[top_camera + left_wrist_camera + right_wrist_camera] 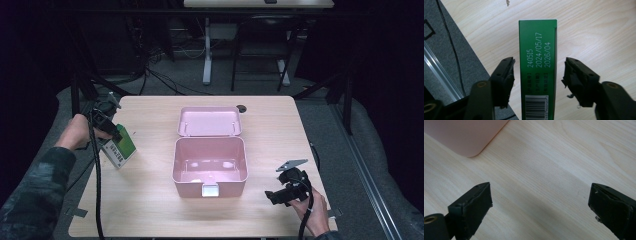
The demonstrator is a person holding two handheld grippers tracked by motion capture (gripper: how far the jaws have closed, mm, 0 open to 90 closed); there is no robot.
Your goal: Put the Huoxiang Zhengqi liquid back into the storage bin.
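Green carton [537,72] between left claw [537,75] pads, narrow gaps both sides, not yet gripped.

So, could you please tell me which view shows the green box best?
The left gripper view: the green box stands close up between the left gripper's fingers, with printed dates and barcode legible. The high view shows it small, at the table's left edge, partly behind the gripper.

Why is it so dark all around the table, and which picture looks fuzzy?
In the high view, light falls on the wooden table while the room behind stays nearly black. In the left gripper view, the green box has sharp printed dates. In the right gripper view, the pink box corner looks soft, and a faint shadow crosses the wood.
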